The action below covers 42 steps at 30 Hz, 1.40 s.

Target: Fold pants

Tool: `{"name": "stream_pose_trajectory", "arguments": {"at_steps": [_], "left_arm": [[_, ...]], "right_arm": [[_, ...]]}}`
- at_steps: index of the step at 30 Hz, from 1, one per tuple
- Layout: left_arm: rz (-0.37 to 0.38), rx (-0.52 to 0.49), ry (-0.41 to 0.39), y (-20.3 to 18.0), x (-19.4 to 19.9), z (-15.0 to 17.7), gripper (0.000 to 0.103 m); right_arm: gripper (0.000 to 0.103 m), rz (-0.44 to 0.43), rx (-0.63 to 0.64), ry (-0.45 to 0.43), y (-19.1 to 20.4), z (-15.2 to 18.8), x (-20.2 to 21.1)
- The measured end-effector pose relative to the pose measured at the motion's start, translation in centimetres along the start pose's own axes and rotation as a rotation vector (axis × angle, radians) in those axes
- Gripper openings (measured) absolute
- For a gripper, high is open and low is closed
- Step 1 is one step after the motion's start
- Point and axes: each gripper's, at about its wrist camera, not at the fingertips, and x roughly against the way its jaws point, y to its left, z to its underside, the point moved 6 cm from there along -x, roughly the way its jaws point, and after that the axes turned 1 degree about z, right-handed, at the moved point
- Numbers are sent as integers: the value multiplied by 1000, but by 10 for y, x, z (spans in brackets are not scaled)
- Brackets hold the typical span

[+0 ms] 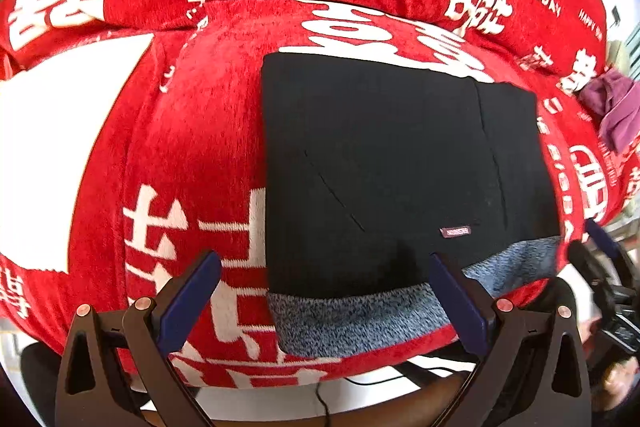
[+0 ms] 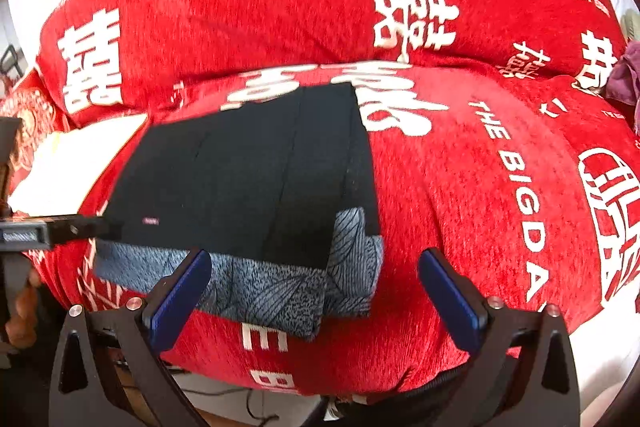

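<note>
Both my claws are spread wide with nothing between the fingers. The pants (image 1: 384, 171) lie folded into a flat black rectangle on the red blanket (image 1: 192, 115), grey patterned lining showing along the near edge. My left claw (image 1: 324, 287) hovers at that near edge, its right finger (image 1: 460, 303) over the grey strip. In the right view, my right claw (image 2: 316, 291) sits at the pants' near right corner. A purple cloth (image 1: 616, 107) lies well apart at the far right.
</note>
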Motion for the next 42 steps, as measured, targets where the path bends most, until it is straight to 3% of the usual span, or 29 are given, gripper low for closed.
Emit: {"name": "stream_pose_trajectory", "arguments": {"at_steps": [4, 17, 23, 28, 34, 38, 40, 42], "left_arm": [[-59, -20, 8, -2, -8, -1, 103], [-3, -16, 19, -3, -18, -4, 103], [98, 12, 41, 5, -30, -2, 103], [212, 82, 82, 12, -40, -1, 103], [239, 103, 99, 12, -47, -1, 103], [235, 108, 111, 12, -50, -3, 103], [216, 97, 107, 10, -49, -3, 103], [182, 83, 98, 8, -47, -4, 103]], "right_arm": [[103, 0, -12, -7, -1, -1, -2], [103, 6, -9, 105, -19, -2, -17], [103, 0, -30, 136, -32, -3, -25], [103, -64, -78, 174, -40, -1, -40], [103, -93, -120, 176, -44, -8, -45], [103, -46, -243, 108, -44, -43, -3], [103, 1, -320, 38, -38, -75, 40], [103, -35, -370, -20, -18, -112, 94]]}}
